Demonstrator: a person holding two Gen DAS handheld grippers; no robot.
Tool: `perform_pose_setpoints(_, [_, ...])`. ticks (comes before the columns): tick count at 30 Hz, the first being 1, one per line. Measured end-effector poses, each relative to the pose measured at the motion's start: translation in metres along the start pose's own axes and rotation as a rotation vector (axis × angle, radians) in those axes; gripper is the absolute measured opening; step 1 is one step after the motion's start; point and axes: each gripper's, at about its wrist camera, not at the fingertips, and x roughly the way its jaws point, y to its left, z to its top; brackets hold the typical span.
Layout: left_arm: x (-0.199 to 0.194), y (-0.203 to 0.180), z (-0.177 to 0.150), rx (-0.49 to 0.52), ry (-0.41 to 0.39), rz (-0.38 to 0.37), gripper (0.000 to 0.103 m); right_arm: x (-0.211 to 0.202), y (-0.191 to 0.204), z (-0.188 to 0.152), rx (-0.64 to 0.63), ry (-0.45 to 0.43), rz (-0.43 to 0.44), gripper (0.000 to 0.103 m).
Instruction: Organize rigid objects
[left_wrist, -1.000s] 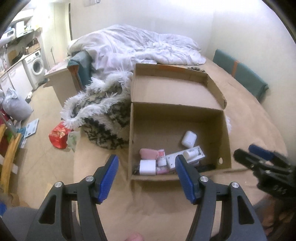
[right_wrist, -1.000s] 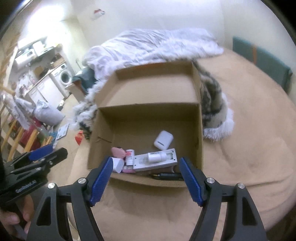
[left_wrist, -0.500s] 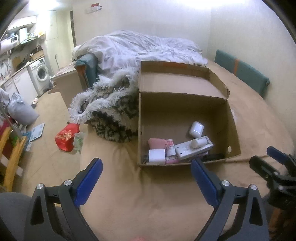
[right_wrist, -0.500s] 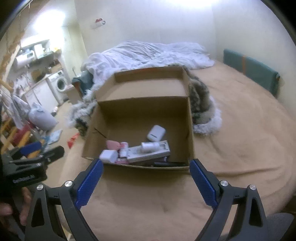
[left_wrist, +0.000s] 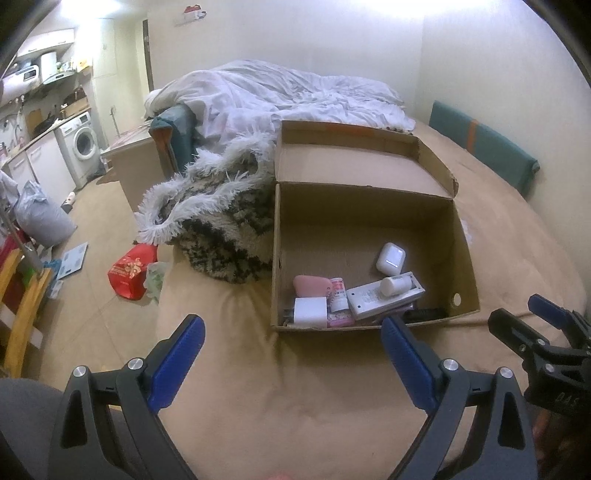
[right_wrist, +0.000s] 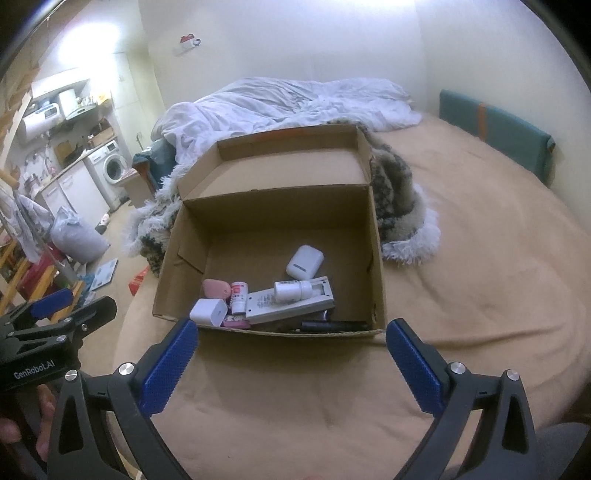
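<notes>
Your left gripper (left_wrist: 291, 354) has its blue fingers (left_wrist: 177, 360) spread wide, nothing between them but the tan bed cover (left_wrist: 295, 406). Your right gripper (right_wrist: 291, 356) matches: fingers (right_wrist: 168, 369) wide apart, empty, over the same cover.

Just ahead of both pairs of fingertips sits the open cardboard box (left_wrist: 461, 236), resting on the bed, its lid flap (left_wrist: 351, 166) folded back on the far side. From the left wrist view the box lies ahead and a little right of centre; from the right wrist view it lies straight ahead, its near wall spanning the gap between the fingertips.

Inside, against the near wall, the rigid objects cluster:
- white cube charger (right_wrist: 208, 312), nearest your right gripper's left fingertip
- pink rounded piece (right_wrist: 217, 288) just behind it
- small pink-and-white tube (right_wrist: 239, 293) beside that
- flat white remote-like slab (right_wrist: 288, 304), with a small white bottle (right_wrist: 293, 290) lying across it
- black slim item (right_wrist: 332, 326) along the near wall
- white earbud case (right_wrist: 304, 262), farther in, apart from the rest

Beyond the box, left of it, a shaggy black-and-white throw (left_wrist: 221, 221); farther back, a rumpled white duvet (left_wrist: 277, 92). Each gripper shows at the edge of the other's view.
</notes>
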Motion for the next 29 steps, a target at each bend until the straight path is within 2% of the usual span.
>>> perform_pose_setpoints(29, [0.0023, 0.002, -0.0035, -0.018, 0.014, -0.028, 0.096, 0.0015, -0.0019, -0.0001, 0.007, 0.01, 0.007, 0.103])
